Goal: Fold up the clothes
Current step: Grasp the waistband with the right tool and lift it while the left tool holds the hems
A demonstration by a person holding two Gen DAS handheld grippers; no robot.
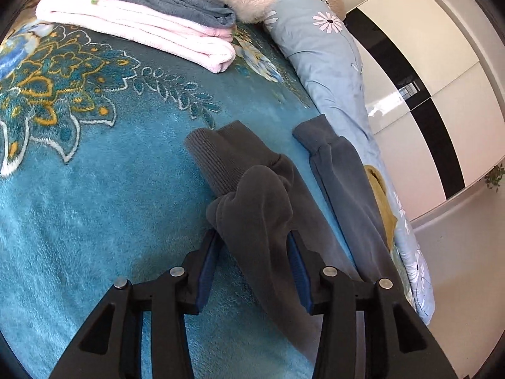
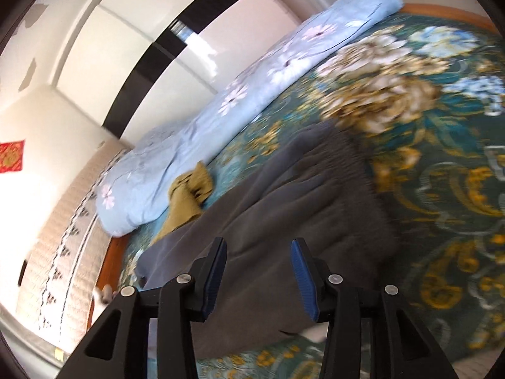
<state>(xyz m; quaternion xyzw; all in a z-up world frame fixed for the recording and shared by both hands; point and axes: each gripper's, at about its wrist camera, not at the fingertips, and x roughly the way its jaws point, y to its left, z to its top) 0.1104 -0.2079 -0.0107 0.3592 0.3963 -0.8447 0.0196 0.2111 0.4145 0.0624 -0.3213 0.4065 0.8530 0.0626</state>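
On the teal plush bedspread with gold floral pattern (image 1: 94,173), a pair of dark grey fleece trousers (image 1: 344,186) lies with its two ribbed ankle cuffs pointing away from the left wrist camera.

Left gripper (image 1: 254,237): jaws spread wide, with a bunched fold of one trouser leg lying between the blue pads. Cloth looks in contact with both pads, but whether it is pinched I cannot tell; more likely loose.

Right gripper (image 2: 258,246): jaws wide apart, holding nothing, poised over the trousers' gathered waistband end (image 2: 331,164). View is motion-blurred.

Nearby: a mustard-yellow crumpled garment (image 2: 186,195) touching the trousers' far edge, beside a pale blue daisy-print quilt (image 1: 328,60). A folded pile, with a pink fleece towel (image 1: 142,31) at the bottom, sits well apart at the far end.

Risks, as judged:
- Left jaws closing on the bunch would take several layers, so the leg lifts twisted and the fold comes out uneven.
- Fleece on plush likely grips; dragging may ruck the bedspread.
- Yellow garment could be swept into the fold, as it touches the trousers.
- Right gripper moving fast may take too little waistband and slip off.
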